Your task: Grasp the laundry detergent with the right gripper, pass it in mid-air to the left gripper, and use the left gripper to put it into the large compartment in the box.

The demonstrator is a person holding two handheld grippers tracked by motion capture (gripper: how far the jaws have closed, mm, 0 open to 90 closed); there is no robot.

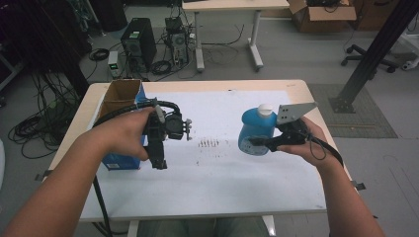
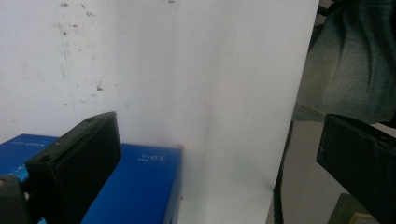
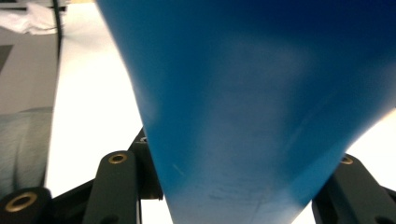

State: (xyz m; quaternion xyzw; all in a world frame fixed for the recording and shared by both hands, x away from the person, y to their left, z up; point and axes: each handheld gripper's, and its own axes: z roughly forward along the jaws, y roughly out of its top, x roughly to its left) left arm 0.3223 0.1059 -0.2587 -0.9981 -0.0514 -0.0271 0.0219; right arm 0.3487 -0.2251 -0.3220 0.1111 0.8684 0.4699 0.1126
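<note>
Right gripper (image 1: 257, 142): its jaws are squeezed on the blue bottle (image 1: 256, 131). One jaw sits on each side of the bottle in the right gripper view, and both press on it.
Blue bottle: it has a white cap (image 1: 266, 109) on top. It stands almost straight up in the grip, on the right side of the table, lifted off the white mat (image 1: 217, 182).
Bottle close up: in the right gripper view the blue bottle (image 3: 252, 107) is very near the camera and looks blurry.
Left gripper (image 1: 159, 163): it points down at the near left part of the mat. In the left gripper view its jaws are spread wide with nothing between them.
Blue box (image 1: 121, 160): it lies just beside the left gripper, on the left side of the table. Its near blue side (image 2: 135, 186) shows by one jaw in the left gripper view.
Cardboard box (image 1: 121, 94): it stands open at the far left of the table, behind the blue box.
Open room: the middle of the mat between the two grippers is bare, apart from a few small dark marks (image 1: 208, 143).
Edges: the bottle is near the right edge of the mat. The left gripper is close to the near edge of the table (image 2: 285, 154).
</note>
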